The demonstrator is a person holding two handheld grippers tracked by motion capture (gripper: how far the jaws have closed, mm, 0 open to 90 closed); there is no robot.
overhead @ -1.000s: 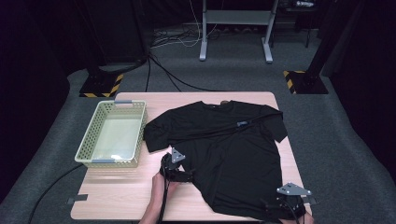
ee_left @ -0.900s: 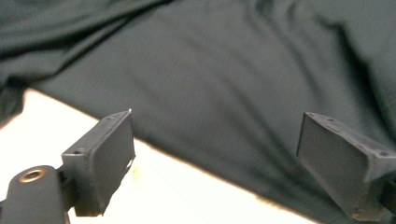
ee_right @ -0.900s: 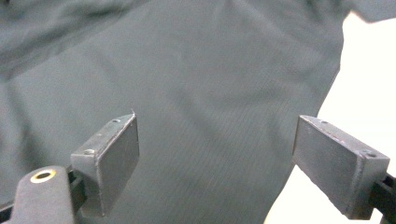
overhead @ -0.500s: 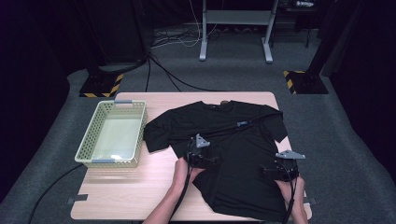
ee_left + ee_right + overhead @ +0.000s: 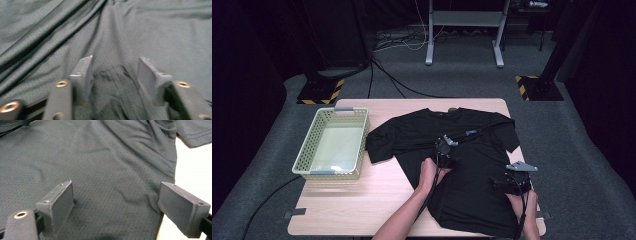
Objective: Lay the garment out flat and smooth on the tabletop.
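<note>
Both grippers, left & right, jaws apart over creased black mesh-knit tee, w/ nothing gripped.

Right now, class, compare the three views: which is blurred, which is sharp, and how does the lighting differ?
Left gripper view: soft and smeared, the black T-shirt weave and folds blurred. Right gripper view: sharp, mesh texture clear, the bare table beside the shirt washed out nearly white. High view: evenly lit table, green basket distinct, surrounding room dark.
</note>
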